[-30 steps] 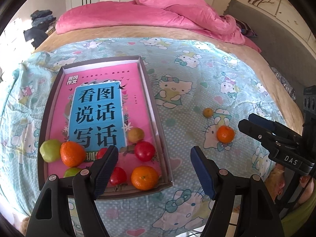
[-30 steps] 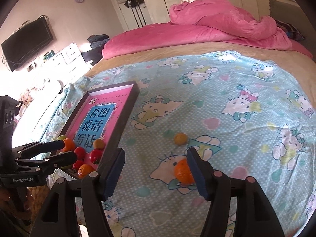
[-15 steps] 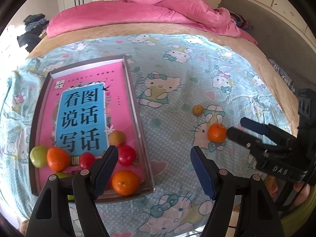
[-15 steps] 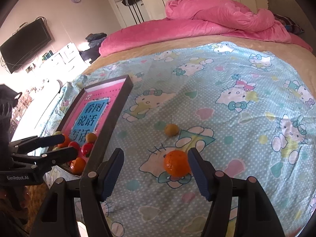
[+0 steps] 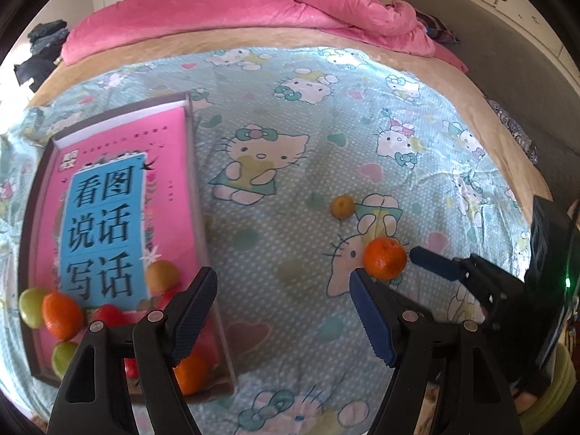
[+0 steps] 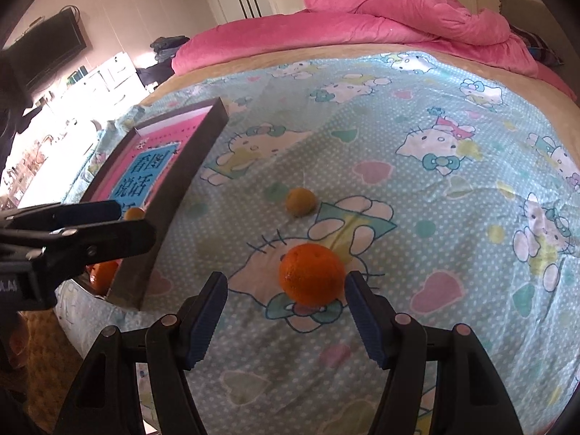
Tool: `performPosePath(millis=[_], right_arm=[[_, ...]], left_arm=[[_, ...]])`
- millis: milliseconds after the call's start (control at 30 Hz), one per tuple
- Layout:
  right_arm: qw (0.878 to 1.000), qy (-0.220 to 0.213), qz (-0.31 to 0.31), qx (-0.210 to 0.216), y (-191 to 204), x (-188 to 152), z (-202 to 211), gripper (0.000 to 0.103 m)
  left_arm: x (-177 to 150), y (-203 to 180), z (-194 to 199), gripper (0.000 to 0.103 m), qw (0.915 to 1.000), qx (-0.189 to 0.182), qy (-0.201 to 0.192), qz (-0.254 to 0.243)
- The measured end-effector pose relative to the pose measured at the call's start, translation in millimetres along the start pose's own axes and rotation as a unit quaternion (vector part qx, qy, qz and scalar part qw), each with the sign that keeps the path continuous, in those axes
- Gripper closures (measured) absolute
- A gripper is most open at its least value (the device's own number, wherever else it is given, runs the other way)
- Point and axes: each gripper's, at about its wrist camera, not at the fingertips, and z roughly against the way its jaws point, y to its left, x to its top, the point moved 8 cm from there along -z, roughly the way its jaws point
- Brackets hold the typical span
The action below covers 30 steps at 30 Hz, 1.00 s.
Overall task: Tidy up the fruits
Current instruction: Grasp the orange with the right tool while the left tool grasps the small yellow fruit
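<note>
On the near part of the cartoon-cat bedsheet (image 6: 417, 137), the orange (image 6: 311, 273) is sitting loose, just beyond the right gripper (image 6: 286, 286). Right gripper's jaws are standing wide open, holding nothing; the orange is lying off-centre in the gap, very close to the right-hand finger, contact unclear. Fruit is roughly round, no real long axis; its dimpled end is facing up and slightly toward the camera.

In the left wrist view the same orange (image 5: 384, 258) is showing between the two blue fingertips (image 5: 431, 264) of the right gripper coming in from the right.

A smaller yellowish fruit (image 6: 300, 201) is lying farther back on the sheet, well apart from the orange, also round.

The left gripper (image 5: 281, 301) is hovering over the sheet beside the tray (image 5: 203, 217), jaws wide open, nothing gripped. Tray's long axis is running near-to-far, at the left of the scene. A pink book (image 5: 108, 195) is lying flat inside it, long axis the same way. Fruit is bunching at the tray's near end: green one (image 5: 29, 306), orange one (image 5: 61, 315), a brownish one (image 5: 161, 275), red ones (image 5: 108, 313), another orange one (image 5: 190, 373) at the near right corner, partly hidden by the left gripper's finger.

A pink duvet (image 6: 380, 14) is heaping along the far side of the bed.
</note>
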Motion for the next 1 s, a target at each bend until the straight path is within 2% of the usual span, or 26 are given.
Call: performPosePath(millis=[167,367,533,600,767,1000], right_arm=[[1.0,0.003,-0.007,-0.003,-5.5,-2.2,-6.2,0.038],[0.999,0.015,-0.03,0.0,-15.5,-7.2,-16.3,0.051],[0.999,0.014,-0.042,0.002,-22.9,-8.4,-20.5,0.057],[0.999,0.013,-0.043,0.006,-23.3,-8.6,-20.3,0.06],[0.999,0.012,-0.044,0.011,-22.8,-8.7,-19.7,0.06],[0.998,0.012,-0.052,0.017,-23.8,-7.8,-19.5,0.06]], left_arm=[[9.3,-11.1,-24.5,0.026,0.9998,-0.013,0.015,-0.005],[25.2,-25.9,-46.8,0.027,0.9992,-0.032,0.022,-0.011],[34.1,-34.4,-63.7,0.037,0.9986,-0.042,0.03,-0.015],[36.4,-37.5,-70.1,0.045,0.9982,-0.047,0.034,-0.014],[40.1,-43.7,-81.2,0.056,0.9976,-0.057,0.038,-0.01],[45.8,-56.5,-91.8,0.065,0.9966,-0.066,0.043,-0.023]])
